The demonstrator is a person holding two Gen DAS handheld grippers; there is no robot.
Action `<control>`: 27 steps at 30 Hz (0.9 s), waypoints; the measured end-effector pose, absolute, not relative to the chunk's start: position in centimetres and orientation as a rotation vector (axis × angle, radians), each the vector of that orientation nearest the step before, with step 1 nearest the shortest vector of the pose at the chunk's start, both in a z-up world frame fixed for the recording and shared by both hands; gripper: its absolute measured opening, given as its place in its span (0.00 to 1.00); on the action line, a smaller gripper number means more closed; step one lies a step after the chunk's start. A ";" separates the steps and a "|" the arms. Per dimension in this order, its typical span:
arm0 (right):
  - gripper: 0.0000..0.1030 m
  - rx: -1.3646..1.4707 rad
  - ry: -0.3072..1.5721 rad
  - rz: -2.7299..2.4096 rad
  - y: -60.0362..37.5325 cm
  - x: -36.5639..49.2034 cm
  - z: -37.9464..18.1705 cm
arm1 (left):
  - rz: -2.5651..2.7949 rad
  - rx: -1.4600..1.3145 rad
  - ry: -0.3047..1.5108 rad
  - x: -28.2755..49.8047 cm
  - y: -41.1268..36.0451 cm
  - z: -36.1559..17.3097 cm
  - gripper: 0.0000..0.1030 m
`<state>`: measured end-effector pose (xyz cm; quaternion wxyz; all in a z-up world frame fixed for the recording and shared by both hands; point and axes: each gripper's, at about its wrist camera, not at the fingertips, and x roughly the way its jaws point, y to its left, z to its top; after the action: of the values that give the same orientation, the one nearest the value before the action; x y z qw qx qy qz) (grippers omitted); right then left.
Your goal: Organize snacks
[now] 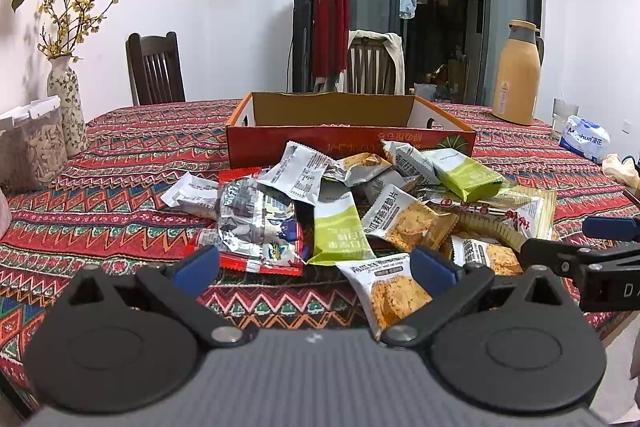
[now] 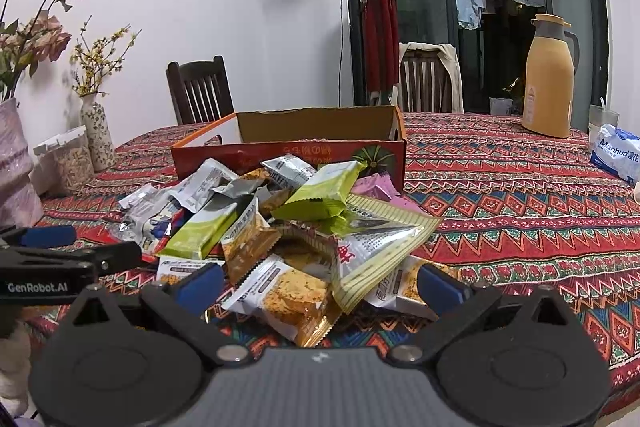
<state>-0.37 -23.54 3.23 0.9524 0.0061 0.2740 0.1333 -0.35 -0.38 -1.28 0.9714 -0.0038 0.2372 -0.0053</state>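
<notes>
A pile of snack packets (image 1: 360, 203) lies on the patterned tablecloth in front of an open orange cardboard box (image 1: 348, 143). The pile holds green packets (image 1: 340, 227), silver ones (image 1: 256, 219) and cracker packets (image 1: 392, 291). My left gripper (image 1: 316, 267) is open and empty, low over the near edge of the pile. My right gripper (image 2: 320, 283) is open and empty, with a cracker packet (image 2: 292, 295) lying between its fingers. The pile (image 2: 280, 219) and box (image 2: 288, 151) also show in the right wrist view. Each gripper shows at the other view's side edge.
A tan thermos (image 1: 516, 75), a glass (image 1: 564, 115) and a white tissue pack (image 1: 586, 139) stand at the table's far right. Flower vases (image 1: 66, 107) and a clear jar of seeds (image 1: 36, 147) stand at the left. Two wooden chairs (image 1: 156, 67) stand behind the table.
</notes>
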 end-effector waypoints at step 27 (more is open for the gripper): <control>1.00 0.011 0.561 0.271 -23.3 -0.5 2.9 | -0.011 -0.015 0.482 -0.7 -0.1 -1.6 1.00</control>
<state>-0.47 -23.28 2.92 0.9518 0.0055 0.2761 0.1335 -0.65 -0.11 -1.64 0.9711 -0.0076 0.2385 -0.0056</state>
